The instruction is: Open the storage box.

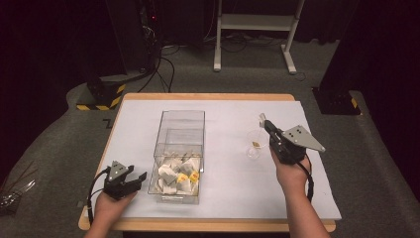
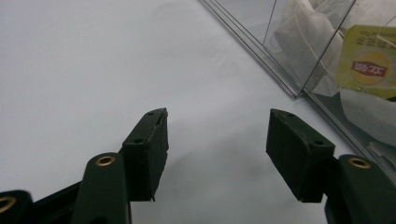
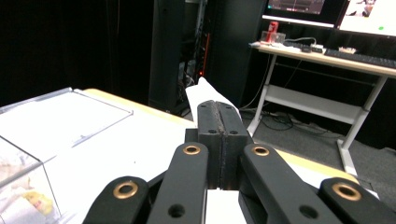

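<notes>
A lab: dark equipment racks, monitors, hazard-taped stand base.

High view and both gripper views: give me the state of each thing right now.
Left gripper: open, empty, low over the white table cover.
Right gripper: shut on a tea bag, above the cup.
Clear box: open-topped, tea bags heaped at its near end.
Clear cup: upright, something small and brownish inside.

The left gripper sits low at about seven o'clock, held in the person's left hand, its jaws spread apart with nothing between them. The right gripper sits at about three o'clock, raised in the right hand, pointing toward eleven o'clock, its jaws pressed together.
</notes>
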Demonstrator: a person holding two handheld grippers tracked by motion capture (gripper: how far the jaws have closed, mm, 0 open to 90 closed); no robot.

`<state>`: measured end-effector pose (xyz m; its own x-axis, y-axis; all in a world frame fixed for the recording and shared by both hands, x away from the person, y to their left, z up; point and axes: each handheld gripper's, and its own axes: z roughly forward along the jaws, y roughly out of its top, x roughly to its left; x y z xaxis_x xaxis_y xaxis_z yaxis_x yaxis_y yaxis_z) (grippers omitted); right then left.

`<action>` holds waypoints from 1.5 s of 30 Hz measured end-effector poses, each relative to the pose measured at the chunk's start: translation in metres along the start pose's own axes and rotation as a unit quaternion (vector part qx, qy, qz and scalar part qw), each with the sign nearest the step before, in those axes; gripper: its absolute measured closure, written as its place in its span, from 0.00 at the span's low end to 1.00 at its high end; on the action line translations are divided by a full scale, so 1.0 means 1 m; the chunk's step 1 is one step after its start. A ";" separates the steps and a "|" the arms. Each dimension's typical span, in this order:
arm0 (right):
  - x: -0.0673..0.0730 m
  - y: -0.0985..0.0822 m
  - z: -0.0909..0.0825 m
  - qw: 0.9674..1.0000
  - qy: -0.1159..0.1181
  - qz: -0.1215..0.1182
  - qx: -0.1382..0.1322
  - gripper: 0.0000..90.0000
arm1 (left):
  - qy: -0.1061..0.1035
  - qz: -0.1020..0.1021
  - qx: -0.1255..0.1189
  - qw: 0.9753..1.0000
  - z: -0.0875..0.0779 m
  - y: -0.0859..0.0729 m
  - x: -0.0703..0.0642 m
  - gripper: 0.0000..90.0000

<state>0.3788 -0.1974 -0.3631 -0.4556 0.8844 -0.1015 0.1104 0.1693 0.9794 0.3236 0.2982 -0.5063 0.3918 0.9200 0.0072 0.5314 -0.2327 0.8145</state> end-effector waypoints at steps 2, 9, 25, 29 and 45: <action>0.000 -0.004 0.002 1.000 0.000 0.000 0.005 1.00 | 0.000 0.000 0.000 1.000 0.000 0.000 0.000 0.44; 0.001 -0.016 0.006 1.000 -0.001 -0.002 0.024 1.00 | 0.000 0.000 0.000 1.000 0.000 0.000 0.000 0.44; 0.000 -0.035 0.014 0.999 -0.004 0.002 0.051 1.00 | 0.000 -0.001 0.000 1.000 0.000 0.000 0.000 0.44; 0.000 -0.042 0.017 0.998 -0.004 0.001 0.063 1.00 | 0.000 0.000 0.000 1.000 0.000 0.000 0.000 0.44; 0.000 -0.065 0.031 0.994 -0.006 0.008 0.105 0.99 | 0.000 0.000 0.000 1.000 0.000 0.000 0.000 0.44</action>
<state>0.3993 -0.1947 -0.4318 -0.4412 0.8929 -0.0901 0.3003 0.2416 0.9227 0.3236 0.2981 -0.5063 0.3917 0.9201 0.0073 0.5320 -0.2330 0.8141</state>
